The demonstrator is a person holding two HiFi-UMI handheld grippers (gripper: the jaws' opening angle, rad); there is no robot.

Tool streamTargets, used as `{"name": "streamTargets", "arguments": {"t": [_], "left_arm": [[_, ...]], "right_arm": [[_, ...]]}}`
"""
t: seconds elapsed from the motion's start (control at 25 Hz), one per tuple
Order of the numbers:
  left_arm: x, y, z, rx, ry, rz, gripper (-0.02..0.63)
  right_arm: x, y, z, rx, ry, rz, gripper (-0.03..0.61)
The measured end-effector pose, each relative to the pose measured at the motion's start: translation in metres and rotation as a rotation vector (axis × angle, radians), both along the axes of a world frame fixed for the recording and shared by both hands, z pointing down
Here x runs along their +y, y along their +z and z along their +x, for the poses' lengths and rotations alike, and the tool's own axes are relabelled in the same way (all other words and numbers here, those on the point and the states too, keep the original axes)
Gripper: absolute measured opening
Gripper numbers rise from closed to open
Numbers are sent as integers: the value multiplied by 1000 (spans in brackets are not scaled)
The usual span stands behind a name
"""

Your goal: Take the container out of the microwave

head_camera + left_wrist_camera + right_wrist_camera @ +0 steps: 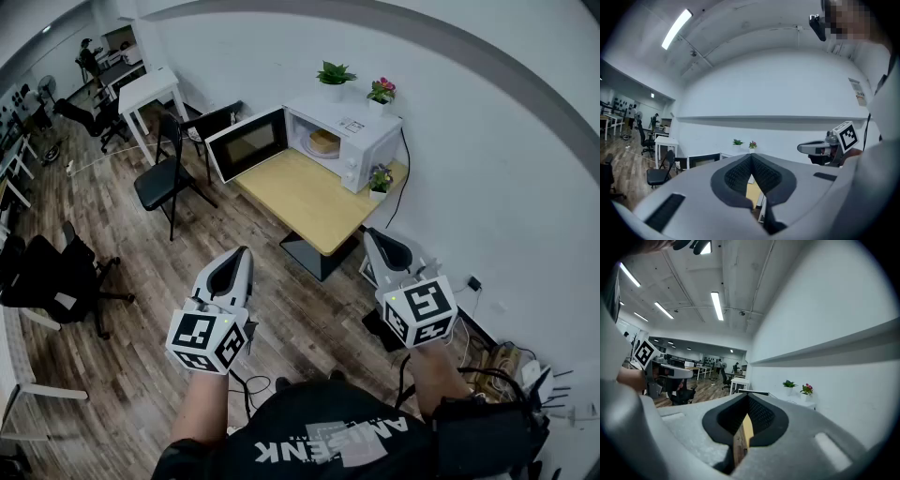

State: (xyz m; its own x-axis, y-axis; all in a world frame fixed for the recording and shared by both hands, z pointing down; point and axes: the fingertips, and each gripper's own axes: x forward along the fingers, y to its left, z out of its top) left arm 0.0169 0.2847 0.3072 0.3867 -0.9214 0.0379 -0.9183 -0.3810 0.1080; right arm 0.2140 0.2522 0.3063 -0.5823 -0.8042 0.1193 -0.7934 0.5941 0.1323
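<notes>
The microwave (349, 141) sits at the far end of the table (309, 202), against the white wall, and its door (246, 142) hangs wide open to the left. Inside, on the floor of the cavity, sits the container (324, 142), a pale, round, shallow thing, untouched and in plain sight from the head view.

The person stands well back from the table, with bare wood floor between. Both tools are out in front, held about level and aimed toward the microwave. The left gripper (751, 155) has its jaws pressed together with nothing between them. The right gripper (747, 395) is the same, tips meeting and empty, with only the table's edge showing through the gap lower down.

So this looks like the very start: the approach, with the door already dealt with and the reach not yet begun. Neither tool is anywhere near the container.

The next move calls for closing in on the table and picking a gripper. Its jaws need to spread before it enters the cavity. Then it goes in low and level to pinch the container's rim or wall.

Watch the open door on the left and the plant (380, 178) on the table just beside the microwave. Both crowd the way in, and the opening gives little room.
</notes>
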Motion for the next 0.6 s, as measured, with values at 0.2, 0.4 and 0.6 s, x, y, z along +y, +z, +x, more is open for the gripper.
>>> {"name": "streamTargets", "arguments": {"t": [0.2, 0.4, 0.6], "left_arm": [[-3, -1, -4, -13, -11, 2, 2], [-3, -1, -13, -4, -17, -2, 2], [-3, 1, -27, 15, -16, -11, 2]], "right_arm": [[-1, 0, -3, 6, 5, 4, 6], [-2, -4, -9, 8, 19, 19, 6], [-1, -7, -27, 14, 4, 42, 6]]}}
